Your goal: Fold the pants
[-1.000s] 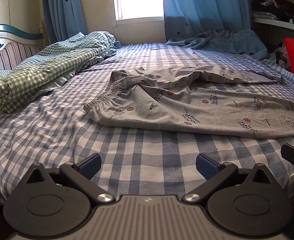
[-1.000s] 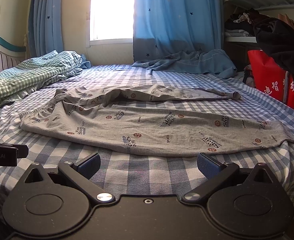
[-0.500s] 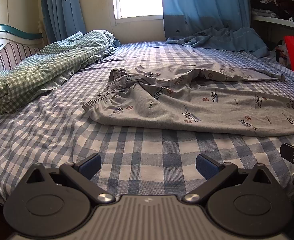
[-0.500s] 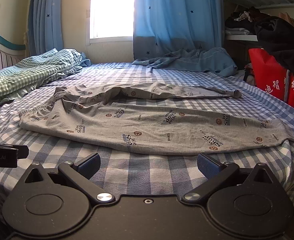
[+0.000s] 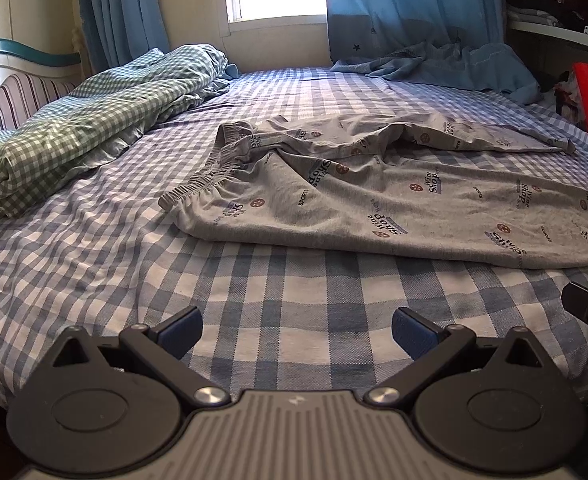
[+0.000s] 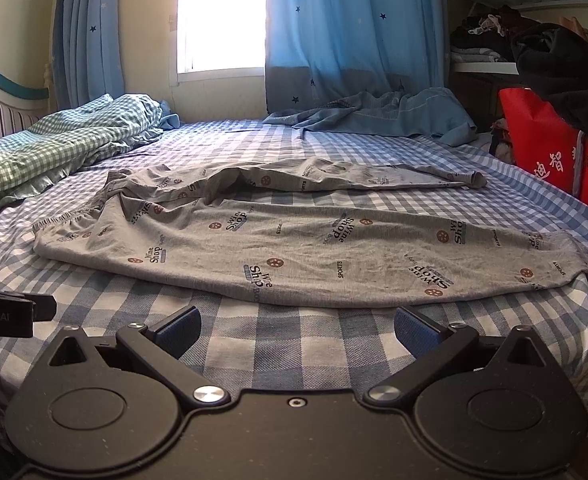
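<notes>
checked bed [image 5: 254, 312], grey pants [image 5: 374, 200], rumpled quilt [image 5: 74, 132]

Sunlit window [image 6: 222, 16], blue star curtains [image 6: 350, 32], checked bed [image 5: 254, 304].

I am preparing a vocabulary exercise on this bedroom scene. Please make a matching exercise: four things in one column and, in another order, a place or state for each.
Things:
1. grey printed cotton pants
2. green checked quilt
3. red bag with white characters
4. left gripper

Places or states:
A. bunched up near the striped headboard
B. open, empty, over the bare blue checked sheet
C. spread out unfolded, waistband to the left
D. standing beside the bed, to the right

Pairs: 1-C, 2-A, 3-D, 4-B
</notes>
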Motion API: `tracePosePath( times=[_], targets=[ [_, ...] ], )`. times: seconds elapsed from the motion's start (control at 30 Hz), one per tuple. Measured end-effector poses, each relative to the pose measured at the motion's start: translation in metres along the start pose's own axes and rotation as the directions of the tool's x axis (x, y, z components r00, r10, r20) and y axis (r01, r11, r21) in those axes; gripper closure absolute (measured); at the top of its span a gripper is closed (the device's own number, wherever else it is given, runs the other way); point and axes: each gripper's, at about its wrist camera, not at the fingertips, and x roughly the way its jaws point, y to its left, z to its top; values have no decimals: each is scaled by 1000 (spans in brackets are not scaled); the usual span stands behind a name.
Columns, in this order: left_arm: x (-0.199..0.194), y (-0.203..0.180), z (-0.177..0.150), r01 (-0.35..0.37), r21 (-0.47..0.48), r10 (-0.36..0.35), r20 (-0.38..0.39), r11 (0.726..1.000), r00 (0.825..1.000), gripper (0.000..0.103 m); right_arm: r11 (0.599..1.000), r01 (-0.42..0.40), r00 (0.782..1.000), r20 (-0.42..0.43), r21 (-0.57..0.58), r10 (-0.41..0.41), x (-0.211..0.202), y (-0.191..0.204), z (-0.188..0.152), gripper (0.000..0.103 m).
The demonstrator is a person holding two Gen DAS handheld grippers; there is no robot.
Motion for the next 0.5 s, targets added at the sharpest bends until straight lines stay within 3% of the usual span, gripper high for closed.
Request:
tracePosePath(
  times=[0.3,0.4,0.5],
  targets=[
    [16,3,23,1,11,-1,-17,1000,1000,0,999,-26,1000,17,22,26,21,-7,11,1],
    [26,6,45,6,50,-6,4,999,1000,0,995,-97,995,35,-2,97,37,-17,28,1],
    [48,16,87,-1,119,-4,43,993,999,0,985,-163,983,81,-51,167,60,-36,61,1]
  ],
)
